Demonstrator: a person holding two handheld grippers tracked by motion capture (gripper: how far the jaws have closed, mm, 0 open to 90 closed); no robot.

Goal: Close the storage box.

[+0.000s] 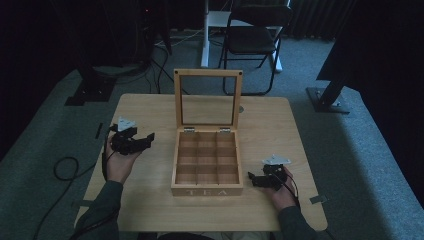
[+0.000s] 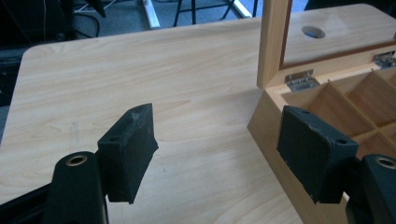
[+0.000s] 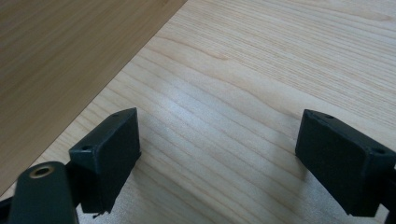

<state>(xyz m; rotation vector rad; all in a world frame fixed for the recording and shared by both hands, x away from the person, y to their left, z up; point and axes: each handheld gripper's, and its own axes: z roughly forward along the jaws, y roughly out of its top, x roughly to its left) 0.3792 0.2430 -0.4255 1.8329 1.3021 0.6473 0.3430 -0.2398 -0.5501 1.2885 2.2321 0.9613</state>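
Observation:
A wooden tea box (image 1: 207, 190) stands open at the table's middle, its glass-paned lid (image 1: 208, 74) upright and its compartments bare. My left gripper (image 1: 146, 139) hovers left of the box, jaws wide apart and pointing toward it with nothing between them. In the left gripper view the open gripper (image 2: 217, 126) frames bare tabletop, with the box's left wall (image 2: 266, 116) and a hinge (image 2: 301, 80) beside the right pad (image 2: 310, 149). My right gripper (image 1: 252, 179) rests low by the box's right front corner, open and empty. In the right gripper view that gripper (image 3: 219, 126) faces the box's side wall (image 3: 70, 56).
The light wooden table (image 1: 140, 107) has a small round hole (image 1: 241, 108) behind the lid. A folding chair (image 1: 252, 40) and a white post stand beyond the far edge. Dark stand bases sit on the carpet at both sides, and a cable (image 1: 62, 170) loops at the left.

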